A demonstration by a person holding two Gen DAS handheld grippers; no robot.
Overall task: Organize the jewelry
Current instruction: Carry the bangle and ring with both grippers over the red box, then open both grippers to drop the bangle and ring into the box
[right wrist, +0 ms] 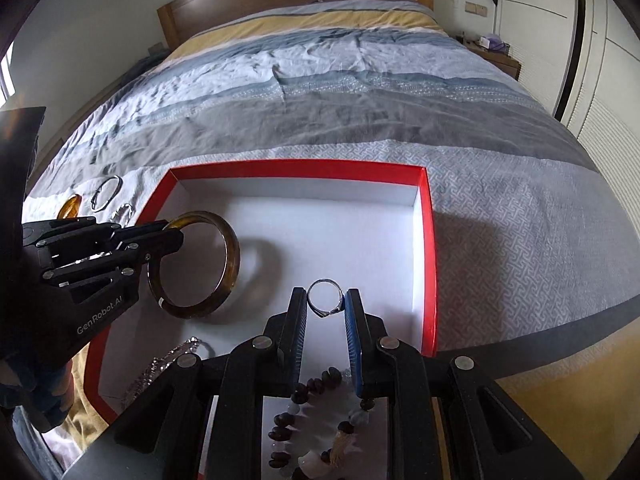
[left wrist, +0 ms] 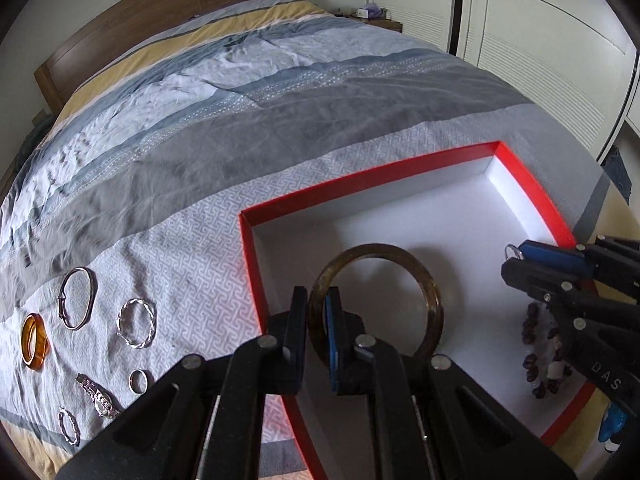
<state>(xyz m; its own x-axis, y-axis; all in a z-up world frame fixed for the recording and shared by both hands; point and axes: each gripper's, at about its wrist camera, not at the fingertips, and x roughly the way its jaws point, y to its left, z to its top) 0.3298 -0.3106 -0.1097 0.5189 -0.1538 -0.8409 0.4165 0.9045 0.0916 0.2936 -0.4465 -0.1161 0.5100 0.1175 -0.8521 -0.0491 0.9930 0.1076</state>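
Note:
A red box with a white inside (left wrist: pixel 400 220) (right wrist: pixel 424 240) lies on the bed. My left gripper (left wrist: pixel 318 308) (right wrist: pixel 176 232) is shut on a dark amber bangle (left wrist: pixel 432 300) (right wrist: pixel 232 256) and holds it over the box's left part. My right gripper (right wrist: pixel 325 300) (left wrist: pixel 510 256) is shut on a small silver ring (right wrist: pixel 320 285) and holds it above the box's middle. A dark bead bracelet (right wrist: pixel 288 420) (left wrist: pixel 536 360) lies in the box near its front. A silver chain (right wrist: pixel 160 364) lies in the box's front left.
On the bedspread left of the box lie an orange bangle (left wrist: pixel 34 342), a silver bangle (left wrist: pixel 78 298), a twisted silver hoop (left wrist: pixel 136 322), a small ring (left wrist: pixel 139 381), a watch (left wrist: pixel 98 396) and another twisted hoop (left wrist: pixel 69 426). Wardrobe doors (left wrist: pixel 540 60) stand right.

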